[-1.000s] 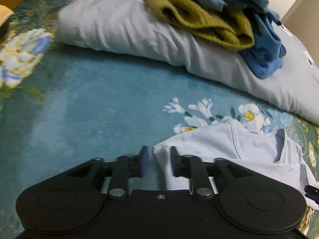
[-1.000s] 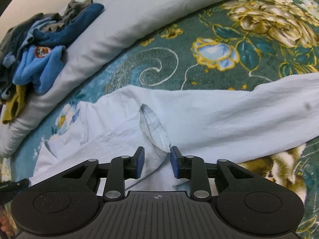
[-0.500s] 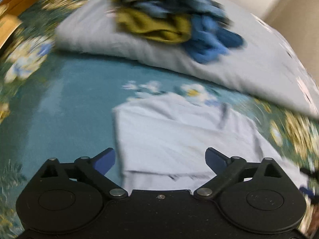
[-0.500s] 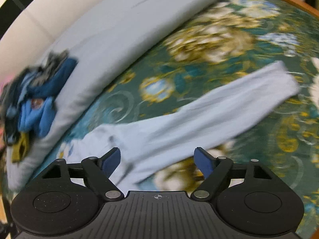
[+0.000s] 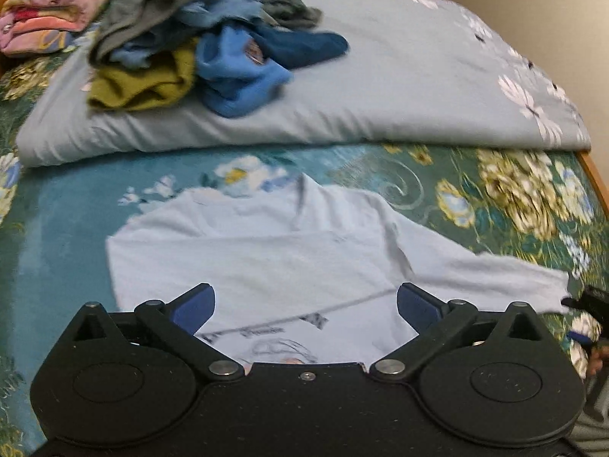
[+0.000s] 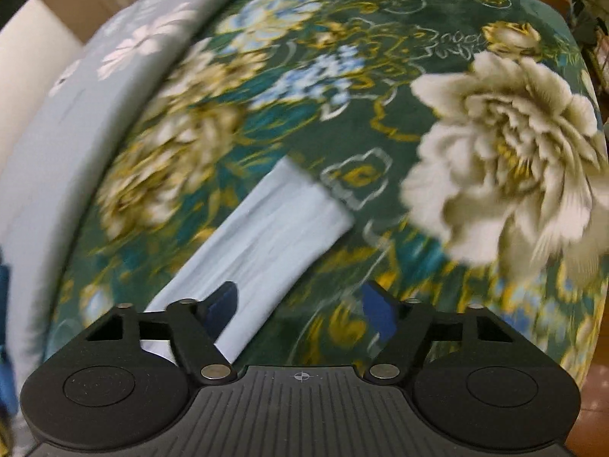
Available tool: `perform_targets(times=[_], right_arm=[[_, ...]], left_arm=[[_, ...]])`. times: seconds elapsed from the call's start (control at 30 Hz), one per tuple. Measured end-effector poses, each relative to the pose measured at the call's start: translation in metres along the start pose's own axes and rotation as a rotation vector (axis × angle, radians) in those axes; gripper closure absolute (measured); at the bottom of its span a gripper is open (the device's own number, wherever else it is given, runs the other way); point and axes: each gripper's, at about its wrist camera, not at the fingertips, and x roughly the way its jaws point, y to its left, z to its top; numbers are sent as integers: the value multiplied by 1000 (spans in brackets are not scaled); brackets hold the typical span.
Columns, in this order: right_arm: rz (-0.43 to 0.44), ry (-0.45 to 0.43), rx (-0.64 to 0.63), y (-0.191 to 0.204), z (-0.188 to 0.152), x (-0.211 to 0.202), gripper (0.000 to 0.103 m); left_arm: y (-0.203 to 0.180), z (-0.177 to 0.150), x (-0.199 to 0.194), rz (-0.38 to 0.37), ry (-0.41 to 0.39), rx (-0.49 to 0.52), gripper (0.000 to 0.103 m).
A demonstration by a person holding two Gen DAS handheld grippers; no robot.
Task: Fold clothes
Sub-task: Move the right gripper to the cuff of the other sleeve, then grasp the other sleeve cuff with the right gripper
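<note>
Soft indoor light; heavy motion blur; fisheye bending at edges

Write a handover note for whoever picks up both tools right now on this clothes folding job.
Left tool: open, empty, above the light blue shirt; its jaws have just been opening.
Right tool: open, empty, over the shirt's long sleeve; its jaws have just been closing somewhat, the sleeve below them, not pinched.
Shirt lies on the floral bedspread, one sleeve already folded across the body, the other stretched out sideways.
Left: fold that sleeve in, fold the body, then the unfolded pile on the grey quilt.
</note>
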Motion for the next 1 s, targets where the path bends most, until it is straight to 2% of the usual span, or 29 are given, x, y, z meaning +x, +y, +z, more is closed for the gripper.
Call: perform_targets(times=[0.2, 0.33, 0.47, 0.5, 0.6, 0.73, 1.0], right_arm=[[35, 24, 67, -13, 16, 28, 63], [81, 16, 197, -28, 20, 32, 66], [123, 22, 265, -36, 23, 38, 91], [136, 25, 280, -38, 25, 40, 94], [159, 18, 292, -37, 28, 38, 97], [178, -14, 233, -23, 30, 23, 97], [347, -73, 11, 46, 14, -25, 97]], left_arm=[[-29, -1, 11, -5, 44, 60, 2], [-39, 2, 12, -6, 43, 77, 2], [-41, 4, 10, -6, 42, 97, 2], [-41, 3, 9, -6, 42, 100, 2], [-38, 4, 9, 2, 49, 95, 2], [-27, 1, 5, 8, 46, 75, 2], [13, -7, -12, 23, 13, 21, 2]])
